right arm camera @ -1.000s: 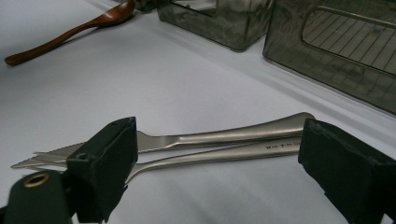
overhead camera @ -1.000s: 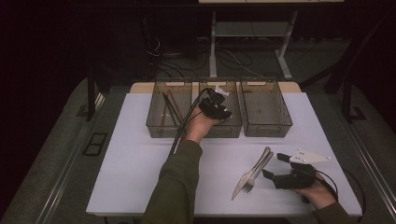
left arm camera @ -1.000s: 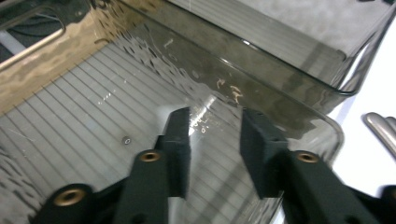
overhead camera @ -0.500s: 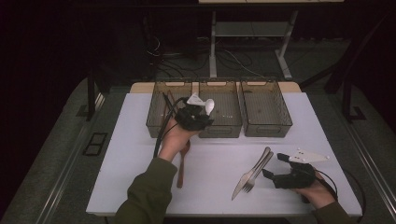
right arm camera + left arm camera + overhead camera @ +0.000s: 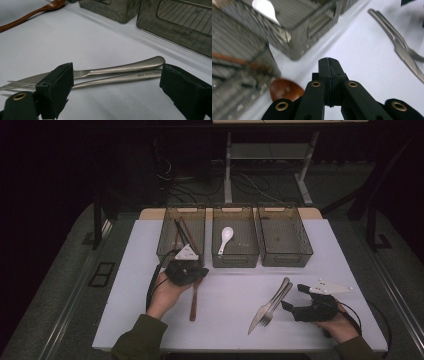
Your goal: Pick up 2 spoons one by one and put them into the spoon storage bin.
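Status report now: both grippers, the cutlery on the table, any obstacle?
Left gripper shut, empty, above wooden spoon. Right gripper open, jaws either side of the knife and fork, not touching. No obstacle near.

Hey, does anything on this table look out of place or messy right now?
Nothing is spilled or broken. The metal knife and fork lie crossed over each other on the table, and a wooden spoon lies loose in front of the bins, while the white spoon sits in the middle bin.

High view above the table (image 5: 150,320), facing forward and down, both gripper views low, close, sharing the knife (image 5: 120,68).
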`<state>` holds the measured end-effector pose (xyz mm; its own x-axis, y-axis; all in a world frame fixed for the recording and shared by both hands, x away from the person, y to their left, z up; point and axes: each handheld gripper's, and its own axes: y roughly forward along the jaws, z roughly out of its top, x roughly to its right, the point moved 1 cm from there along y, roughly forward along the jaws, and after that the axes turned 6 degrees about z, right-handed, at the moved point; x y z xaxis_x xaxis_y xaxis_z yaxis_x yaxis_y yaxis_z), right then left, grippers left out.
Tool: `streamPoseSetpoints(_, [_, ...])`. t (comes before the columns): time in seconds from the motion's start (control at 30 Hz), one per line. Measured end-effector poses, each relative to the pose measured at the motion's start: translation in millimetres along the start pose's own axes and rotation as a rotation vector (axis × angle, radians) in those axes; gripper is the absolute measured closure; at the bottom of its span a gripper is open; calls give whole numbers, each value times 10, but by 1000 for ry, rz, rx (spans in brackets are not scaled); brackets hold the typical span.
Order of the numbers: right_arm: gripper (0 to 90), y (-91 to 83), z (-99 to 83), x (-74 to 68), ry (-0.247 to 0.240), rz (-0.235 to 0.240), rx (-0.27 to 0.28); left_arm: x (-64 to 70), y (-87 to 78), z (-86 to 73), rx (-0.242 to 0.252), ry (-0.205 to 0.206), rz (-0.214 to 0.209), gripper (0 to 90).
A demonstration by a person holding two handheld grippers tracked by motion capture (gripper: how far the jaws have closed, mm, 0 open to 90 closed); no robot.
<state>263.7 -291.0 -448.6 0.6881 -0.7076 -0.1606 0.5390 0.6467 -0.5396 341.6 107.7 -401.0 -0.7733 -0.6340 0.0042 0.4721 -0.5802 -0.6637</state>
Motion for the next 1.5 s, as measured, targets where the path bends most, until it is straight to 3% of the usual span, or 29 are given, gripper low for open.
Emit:
streamPoseSetpoints(0.13, [120, 1, 1, 4, 0, -1, 1, 57, -31, -148, -11, 10, 20, 894])
streamPoseSetpoints(0.3, [121, -4, 6, -10, -11, -2, 2, 145, -11, -286, -47, 21, 12, 894])
streamPoseSetpoints(0.6, [121, 6, 3, -17, -21, -4, -5, 160, 117, -368, -130, 33, 0, 894])
streamPoseSetpoints(1.0, [120, 10, 2, -16, -22, -7, -9, 138, 180, -414, -178, 16, -9, 894])
streamPoseSetpoints(1.37, [121, 7, 2, -16, -22, -7, -9, -14, 102, -461, -228, 14, 40, 894])
streamPoseSetpoints(1.5, [121, 8, 1, -15, -21, -7, -10, -96, 64, -493, -228, -10, 58, 894])
